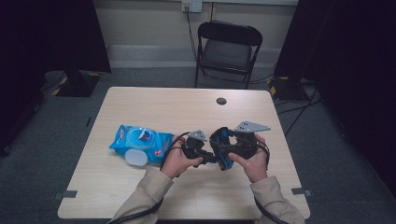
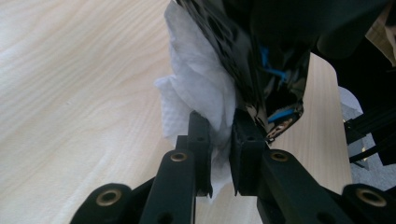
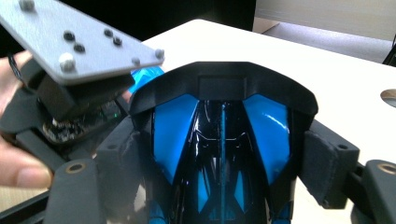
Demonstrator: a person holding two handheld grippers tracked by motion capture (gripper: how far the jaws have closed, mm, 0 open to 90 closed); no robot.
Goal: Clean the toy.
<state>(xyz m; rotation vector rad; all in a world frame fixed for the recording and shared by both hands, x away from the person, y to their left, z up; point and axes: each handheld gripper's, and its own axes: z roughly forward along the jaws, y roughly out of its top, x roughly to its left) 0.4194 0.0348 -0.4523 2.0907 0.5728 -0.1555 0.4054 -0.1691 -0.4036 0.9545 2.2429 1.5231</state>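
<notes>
A glossy black and blue moulded object [image 3: 222, 121] sits clamped between the two black jaws of my right gripper [image 3: 219, 156], which is shut on its sides. In the high view the right gripper [image 1: 229, 150] holds this object [image 1: 221, 138] above the table's near middle. My left gripper [image 2: 219, 122] is shut on a crumpled white wipe [image 2: 196, 88], which lies against the object's [image 2: 266, 65] shiny side. From above, the left gripper [image 1: 211, 158] meets the object from the left. Its grey plate [image 3: 79, 42] also appears at the upper left of the right gripper view.
A blue pack of wet wipes [image 1: 140, 142] with a white round lid lies on the light wooden table [image 1: 187, 107] left of the hands. A dark cable hole [image 1: 221, 101] is near the far edge. A black folding chair [image 1: 227, 46] stands beyond the table.
</notes>
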